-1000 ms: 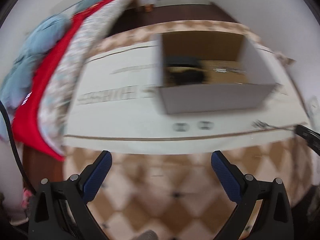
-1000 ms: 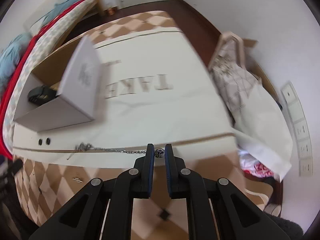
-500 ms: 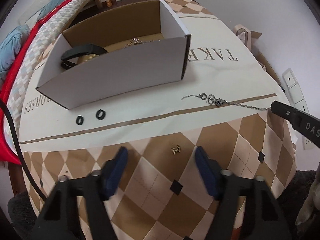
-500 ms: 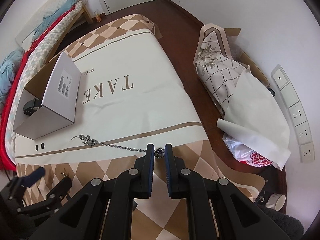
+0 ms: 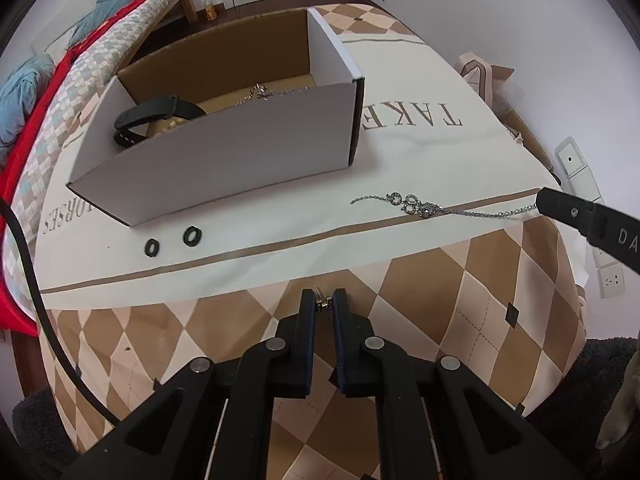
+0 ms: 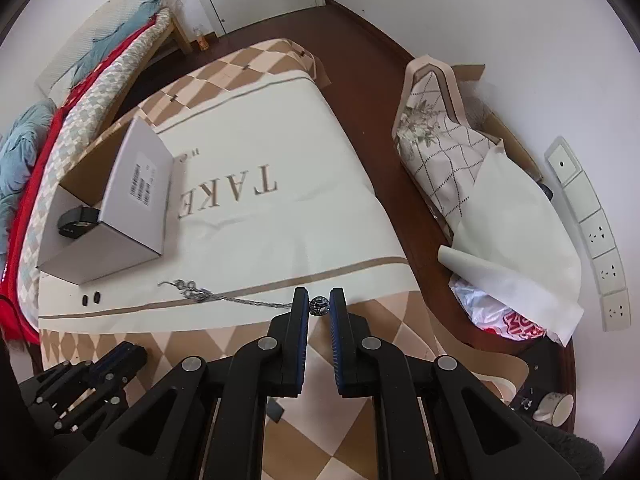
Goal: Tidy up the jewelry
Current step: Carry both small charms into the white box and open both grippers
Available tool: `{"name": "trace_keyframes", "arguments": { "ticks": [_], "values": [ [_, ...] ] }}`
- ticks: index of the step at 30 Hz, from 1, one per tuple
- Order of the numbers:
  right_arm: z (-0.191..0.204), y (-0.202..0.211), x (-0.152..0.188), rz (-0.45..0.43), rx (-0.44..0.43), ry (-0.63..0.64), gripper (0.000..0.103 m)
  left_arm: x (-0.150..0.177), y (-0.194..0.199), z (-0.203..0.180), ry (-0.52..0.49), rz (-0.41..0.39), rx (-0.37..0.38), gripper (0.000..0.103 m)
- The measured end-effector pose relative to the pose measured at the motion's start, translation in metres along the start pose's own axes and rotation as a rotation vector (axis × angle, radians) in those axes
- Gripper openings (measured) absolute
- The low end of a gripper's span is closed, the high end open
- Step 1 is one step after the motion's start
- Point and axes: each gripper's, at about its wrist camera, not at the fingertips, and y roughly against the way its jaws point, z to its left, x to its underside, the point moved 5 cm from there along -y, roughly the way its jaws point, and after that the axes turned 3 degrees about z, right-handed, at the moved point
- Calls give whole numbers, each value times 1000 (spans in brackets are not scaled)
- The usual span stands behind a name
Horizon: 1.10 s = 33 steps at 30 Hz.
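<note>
My left gripper (image 5: 323, 302) is shut on a small gold earring (image 5: 322, 301) on the checkered cloth at the table's near edge. My right gripper (image 6: 319, 305) is shut on the bead end (image 6: 319, 305) of a silver chain necklace (image 6: 224, 297), which trails left across the white cloth; the necklace (image 5: 420, 206) also shows in the left wrist view. An open white cardboard box (image 5: 224, 160) holds a black watch (image 5: 156, 114) and a silver chain (image 5: 260, 92). Two small black rings (image 5: 172, 242) lie in front of the box.
A bed with red and blue bedding (image 5: 36, 92) runs along the table's left side. A patterned cushion and white paper (image 6: 480, 184) lie on the floor to the right, by wall sockets (image 6: 596, 232). A black cable (image 5: 36, 300) hangs at left.
My left gripper has moved in over the gold earring and shut on it. My right gripper stays shut on the necklace end, and the chain lies much as before.
</note>
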Motion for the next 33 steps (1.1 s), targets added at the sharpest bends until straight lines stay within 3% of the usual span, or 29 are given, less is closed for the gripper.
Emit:
{"name": "trace_keyframes", "arguments": {
  "ticks": [12,22,33],
  "values": [
    [27,42,-10,-63,-68,51,11,-8,44,32,33,-90,-23,6],
    [70,100,-24,-138,-154,129,11,-22,105,69,79,-175,-11,6],
    [128,183,-71,-249,-280,232,11,-79,171,125,111,-278,-5,6]
  ]
}}
